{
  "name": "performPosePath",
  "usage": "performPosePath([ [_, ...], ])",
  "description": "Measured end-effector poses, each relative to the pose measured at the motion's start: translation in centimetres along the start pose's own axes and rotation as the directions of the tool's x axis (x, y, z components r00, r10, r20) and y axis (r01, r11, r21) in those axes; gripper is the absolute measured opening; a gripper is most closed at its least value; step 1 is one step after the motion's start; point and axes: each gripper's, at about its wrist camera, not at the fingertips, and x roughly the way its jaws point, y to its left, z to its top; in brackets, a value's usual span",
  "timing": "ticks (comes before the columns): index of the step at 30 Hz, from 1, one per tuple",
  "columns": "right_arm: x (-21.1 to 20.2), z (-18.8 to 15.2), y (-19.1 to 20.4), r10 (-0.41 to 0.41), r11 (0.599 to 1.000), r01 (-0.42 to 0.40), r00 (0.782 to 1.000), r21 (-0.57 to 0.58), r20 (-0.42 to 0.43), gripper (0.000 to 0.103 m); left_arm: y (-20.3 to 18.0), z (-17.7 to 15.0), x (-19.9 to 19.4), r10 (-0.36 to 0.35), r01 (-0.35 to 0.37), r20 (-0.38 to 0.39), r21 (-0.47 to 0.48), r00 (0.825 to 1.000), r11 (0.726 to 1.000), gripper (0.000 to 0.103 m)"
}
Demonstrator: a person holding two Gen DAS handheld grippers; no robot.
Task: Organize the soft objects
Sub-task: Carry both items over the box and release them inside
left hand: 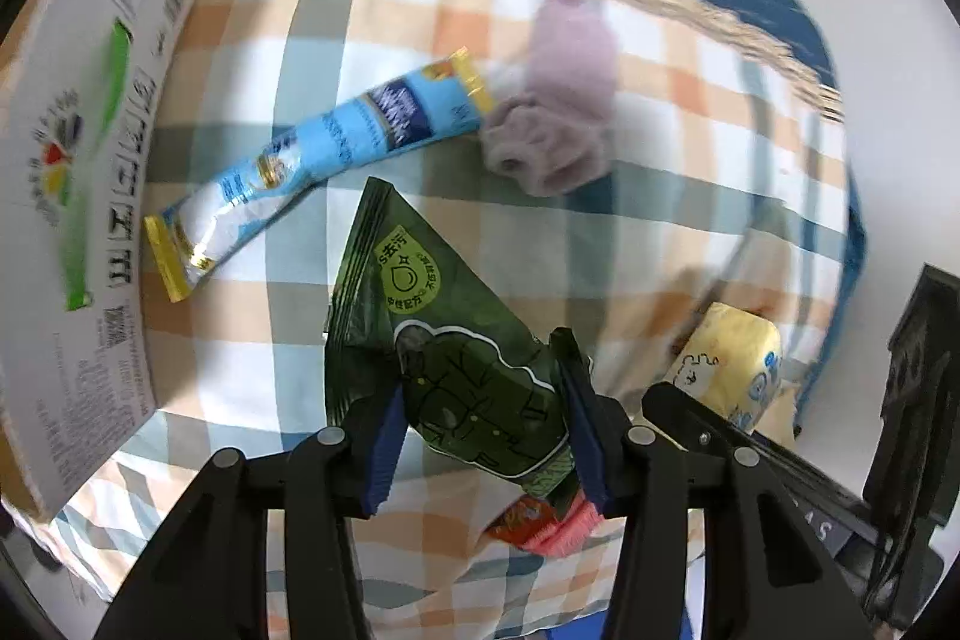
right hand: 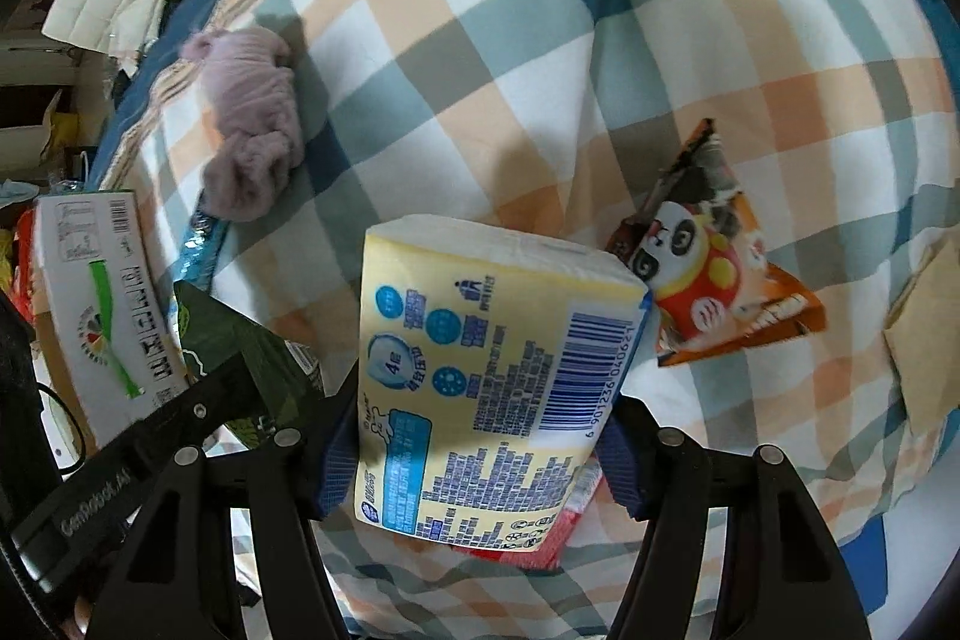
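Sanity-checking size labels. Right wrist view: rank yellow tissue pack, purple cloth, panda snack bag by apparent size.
1. yellow tissue pack, largest, but it is held in the right gripper close to the lens, which inflates it.
2-3. panda snack bag and purple cloth look alike; not ranked.

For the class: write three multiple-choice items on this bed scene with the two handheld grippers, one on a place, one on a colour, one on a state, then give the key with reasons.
1. Where does the purple knitted cloth lie?
A. Inside the cardboard box
B. On the checked bedspread, at the far end of the blue tube packet
C. Between the right gripper's fingers

2. What colour is the pouch in the left gripper?
A. Dark green
B. Red
C. White

3. What state is the right gripper in?
A. Open and empty
B. Out of view
C. Shut on the yellow tissue pack

Key: B, it rests on the bedspread beside the tube packet; A, its wrapper is green; C, both pads press the pack's sides.
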Motion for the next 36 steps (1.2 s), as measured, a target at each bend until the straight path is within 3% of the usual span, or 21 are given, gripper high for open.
performPosePath([
  [5, -3.1, -0.8, 0.0, 0.009, 1.0, -0.008, 0.999, -0.017, 0.051, 0.068, 1.0, -0.1, -5.5, -0.031, 0.023, 0.099, 0.081, 0.995, 0.996, 0.045],
  [10, -8.0, -2.3, 2.8, 0.025, 0.997, -0.016, 0.992, -0.08, 0.124, 0.068, 2.4, -0.1, -12.1, -0.062, 0.028, 0.223, 0.15, 0.973, 0.988, 0.045],
  [14, -11.4, -3.3, 7.0, 0.059, 0.986, -0.03, 0.984, -0.166, 0.17, 0.068, 4.9, -0.1, -16.8, -0.065, 0.017, 0.3, 0.16, 0.952, 0.987, 0.045],
  [20, -12.9, -5.6, 18.0, 0.138, 0.943, -0.072, 0.973, -0.324, 0.185, 0.068, 13.3, 0.4, -22.7, -0.024, -0.02, 0.373, 0.115, 0.928, 0.993, 0.045],
  [26, -9.9, -7.0, 27.4, 0.149, 0.906, -0.076, 0.978, -0.417, 0.145, 0.068, 22.2, 2.6, -23.9, 0.058, -0.077, 0.358, 0.038, 0.932, 0.996, 0.045],
  [30, -6.1, -6.9, 32.9, 0.104, 0.884, -0.031, 0.986, -0.466, 0.131, 0.068, 27.0, 5.3, -22.1, 0.078, -0.085, 0.279, 0.013, 0.957, 0.996, 0.045],
  [36, -1.2, -5.2, 38.4, 0.014, 0.862, 0.048, 0.993, -0.504, 0.117, 0.068, 30.7, 9.3, -18.2, 0.092, -0.1, 0.179, 0.034, 0.979, 0.994, 0.045],
])
